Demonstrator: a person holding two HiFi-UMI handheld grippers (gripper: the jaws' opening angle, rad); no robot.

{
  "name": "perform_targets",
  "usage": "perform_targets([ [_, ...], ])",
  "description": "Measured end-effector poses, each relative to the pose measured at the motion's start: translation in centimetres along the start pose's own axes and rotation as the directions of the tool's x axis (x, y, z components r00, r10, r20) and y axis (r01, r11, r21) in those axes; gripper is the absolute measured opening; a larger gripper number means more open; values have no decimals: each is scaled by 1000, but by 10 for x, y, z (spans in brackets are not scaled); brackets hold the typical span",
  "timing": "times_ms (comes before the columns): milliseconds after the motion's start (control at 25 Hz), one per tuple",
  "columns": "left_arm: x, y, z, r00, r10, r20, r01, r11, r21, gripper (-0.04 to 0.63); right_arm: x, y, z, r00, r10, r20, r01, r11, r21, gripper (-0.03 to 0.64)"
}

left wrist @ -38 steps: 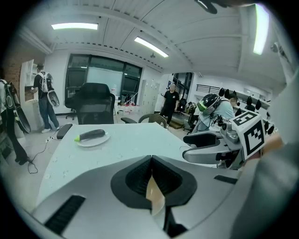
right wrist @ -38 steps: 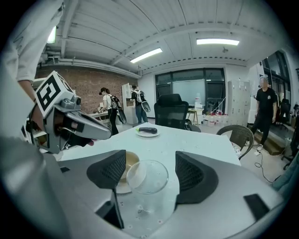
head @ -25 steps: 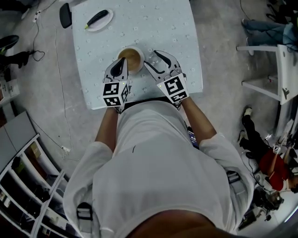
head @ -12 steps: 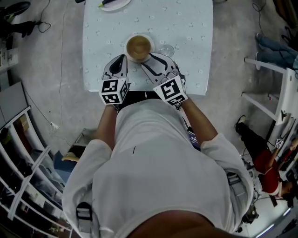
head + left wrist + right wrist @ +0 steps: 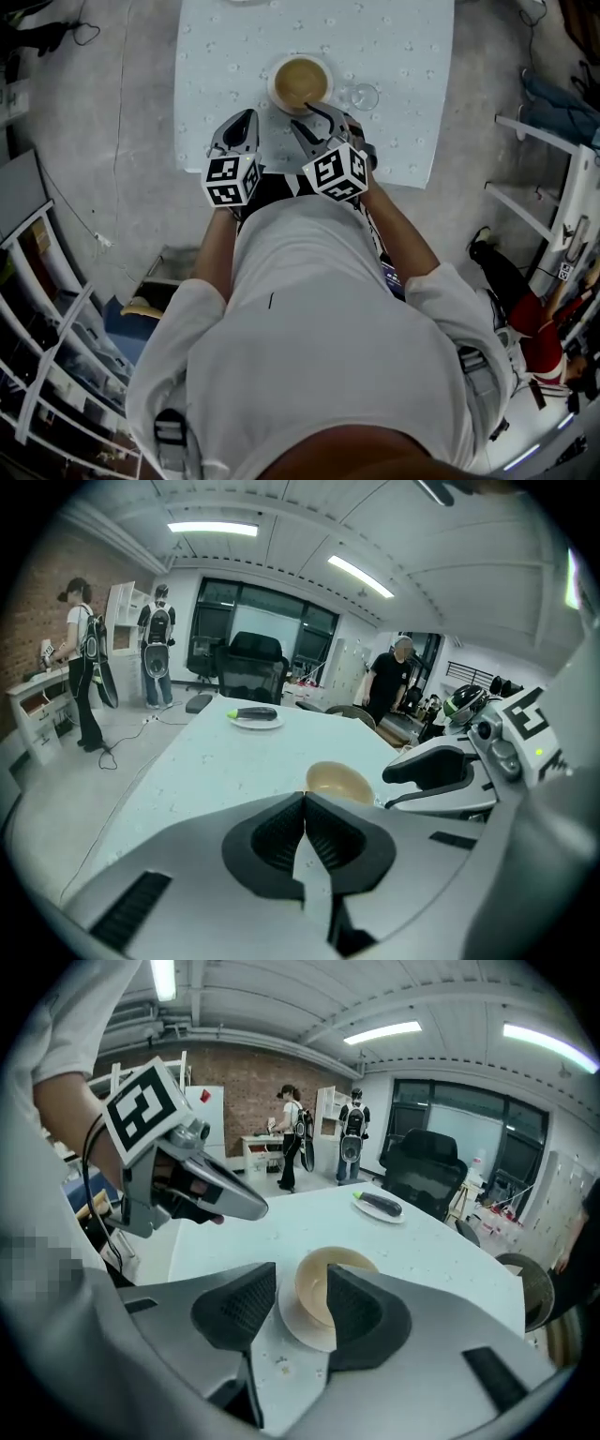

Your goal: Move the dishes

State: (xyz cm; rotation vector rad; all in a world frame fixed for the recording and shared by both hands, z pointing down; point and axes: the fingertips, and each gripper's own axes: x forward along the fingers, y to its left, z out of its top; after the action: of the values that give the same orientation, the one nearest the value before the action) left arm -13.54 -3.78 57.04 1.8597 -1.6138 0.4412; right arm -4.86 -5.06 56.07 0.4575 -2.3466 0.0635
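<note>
A tan bowl (image 5: 300,82) stands on a white plate (image 5: 278,100) at the near side of the pale table (image 5: 403,56). My right gripper (image 5: 314,116) is open just short of the bowl. In the right gripper view the bowl (image 5: 322,1285) and the plate (image 5: 298,1321) show through the gap between the jaws of the right gripper (image 5: 300,1275), with nothing gripped. My left gripper (image 5: 244,120) is shut and empty, to the left of the bowl and apart from it. A second plate with an eggplant (image 5: 254,715) lies far across the table.
A clear glass (image 5: 362,96) stands right of the bowl. A black office chair (image 5: 253,665) is beyond the table's far end. People stand at shelves by the brick wall (image 5: 292,1136). Cables run over the grey floor (image 5: 112,103) left of the table.
My right gripper has swung left, closer to the left one, and now points at the bowl. The head view has shifted, so the eggplant plate has left it.
</note>
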Motion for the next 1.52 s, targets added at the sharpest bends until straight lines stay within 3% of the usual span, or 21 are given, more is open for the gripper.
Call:
perform_targets([
  [240, 4, 26, -17, 997, -56, -47, 56, 998, 1, 19, 39, 11, -17, 979, -102, -175, 71, 982, -172, 163],
  [560, 9, 47, -27, 990, -108, -87, 110, 994, 18, 18, 60, 1, -38, 924, -216, -314, 152, 964, -217, 152],
  [800, 11, 48, -28, 984, -147, -103, 151, 988, 28, 19, 62, -4, -42, 904, -242, -352, 158, 955, -252, 152],
  [1120, 8, 50, -32, 984, -148, -96, 151, 988, 19, 20, 67, -2, -45, 893, -257, -368, 154, 945, -287, 150],
  [1280, 5, 57, -33, 986, -139, -92, 141, 990, 7, 20, 71, -1, -44, 893, -254, -373, 154, 949, -276, 109],
  [1360, 6, 58, -34, 987, -135, -92, 136, 991, 4, 20, 71, -3, -43, 894, -268, -360, 166, 943, -290, 32],
  [1520, 5, 59, -31, 988, -127, -85, 127, 992, -2, 18, 67, -5, -34, 903, -269, -335, 169, 939, -298, 20],
])
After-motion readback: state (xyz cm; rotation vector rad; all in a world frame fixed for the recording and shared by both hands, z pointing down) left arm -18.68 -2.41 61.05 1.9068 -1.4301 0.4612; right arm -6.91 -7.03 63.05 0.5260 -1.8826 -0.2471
